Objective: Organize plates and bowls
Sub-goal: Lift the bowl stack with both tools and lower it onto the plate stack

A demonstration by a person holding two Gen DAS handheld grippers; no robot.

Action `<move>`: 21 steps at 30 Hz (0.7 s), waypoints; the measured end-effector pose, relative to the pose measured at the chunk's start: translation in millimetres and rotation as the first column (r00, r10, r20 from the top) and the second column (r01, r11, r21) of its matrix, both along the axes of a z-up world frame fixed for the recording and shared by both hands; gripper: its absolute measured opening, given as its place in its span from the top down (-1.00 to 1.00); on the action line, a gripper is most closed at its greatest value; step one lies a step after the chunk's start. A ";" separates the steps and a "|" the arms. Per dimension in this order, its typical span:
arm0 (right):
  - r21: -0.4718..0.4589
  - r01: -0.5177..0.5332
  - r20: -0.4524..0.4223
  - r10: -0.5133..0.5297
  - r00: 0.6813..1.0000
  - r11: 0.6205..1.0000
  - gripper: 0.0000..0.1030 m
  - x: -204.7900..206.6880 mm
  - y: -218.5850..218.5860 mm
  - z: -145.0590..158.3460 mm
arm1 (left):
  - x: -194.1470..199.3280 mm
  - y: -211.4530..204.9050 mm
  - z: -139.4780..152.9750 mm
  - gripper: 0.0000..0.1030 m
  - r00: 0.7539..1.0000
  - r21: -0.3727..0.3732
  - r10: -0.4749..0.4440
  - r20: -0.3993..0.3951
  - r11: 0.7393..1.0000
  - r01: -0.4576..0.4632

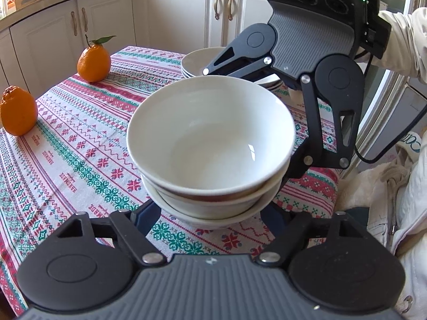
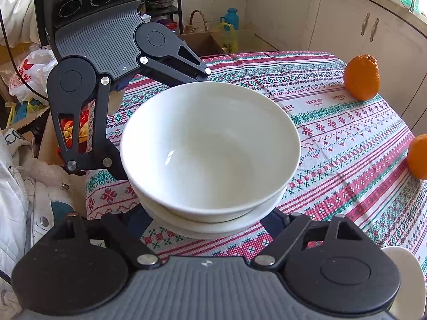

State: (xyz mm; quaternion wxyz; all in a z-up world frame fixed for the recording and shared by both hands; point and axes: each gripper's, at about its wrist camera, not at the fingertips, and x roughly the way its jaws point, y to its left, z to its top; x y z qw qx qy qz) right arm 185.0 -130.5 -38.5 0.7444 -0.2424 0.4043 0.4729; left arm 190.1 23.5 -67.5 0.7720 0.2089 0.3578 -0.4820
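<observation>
One table under a red-and-green patterned tablecloth [image 1: 80, 138] fills both views, with white cabinets [image 1: 173, 13] behind it. The left gripper [image 1: 209, 214] and the right gripper [image 2: 208, 218] reach in from opposite sides. Each has its fingers spread around the stack of bowls [image 1: 210, 133]. The bowls hide the fingertips, so I cannot tell whether either gripper is clamped on the stack or loose. The three nested white bowls stand near the table's middle. A stack of plates [image 1: 194, 61] sits just beyond them. Two oranges [image 1: 93, 64] [image 1: 18, 114] rest well apart from the dishes.
</observation>
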 end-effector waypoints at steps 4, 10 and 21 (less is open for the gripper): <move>0.011 0.001 0.004 -0.001 1.000 1.000 -0.72 -0.6 -5.9 6.8 | -3.5 -5.3 8.0 -0.57 1.000 -0.001 0.006 0.021 1.000 -0.006; 0.029 -0.002 0.023 0.002 1.000 1.000 -0.72 -2.8 -21.1 18.9 | -7.0 -18.7 21.7 -0.57 0.999 -0.004 0.013 0.039 1.000 -0.013; 0.030 0.021 0.096 -0.024 0.995 0.999 -0.72 -4.3 -73.9 46.3 | 4.8 -69.9 42.6 -0.57 0.996 -0.019 -0.011 0.084 1.000 0.012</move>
